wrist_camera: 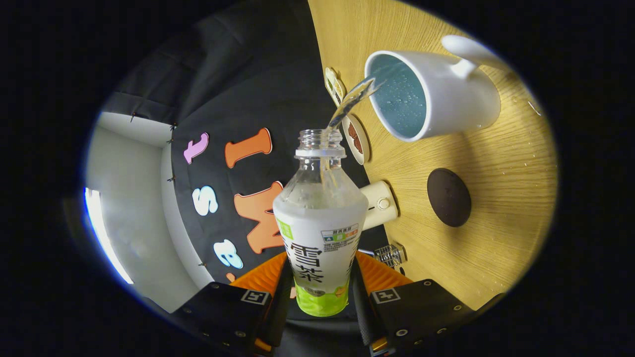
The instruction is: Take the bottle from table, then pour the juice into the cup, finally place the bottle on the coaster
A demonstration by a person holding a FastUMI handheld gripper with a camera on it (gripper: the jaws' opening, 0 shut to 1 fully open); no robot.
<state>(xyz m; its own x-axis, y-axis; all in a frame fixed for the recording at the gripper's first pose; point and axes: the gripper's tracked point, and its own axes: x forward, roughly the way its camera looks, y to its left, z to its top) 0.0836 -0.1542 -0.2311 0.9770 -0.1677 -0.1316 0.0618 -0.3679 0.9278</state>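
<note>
Between your fingers [320, 292]: the bottle [320, 233], gripped on both sides at its label, uncapped and tipped. Beyond it, on the wooden bench [496, 163]: white cup [436, 94], taking a clear stream [352, 101] from the bottle's mouth; dark round coaster [449, 197] near the cup, bare.

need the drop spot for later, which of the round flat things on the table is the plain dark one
The dark brown coaster, alone below the cup. The small plates near the claw-held bottle are pale-rimmed.
</note>
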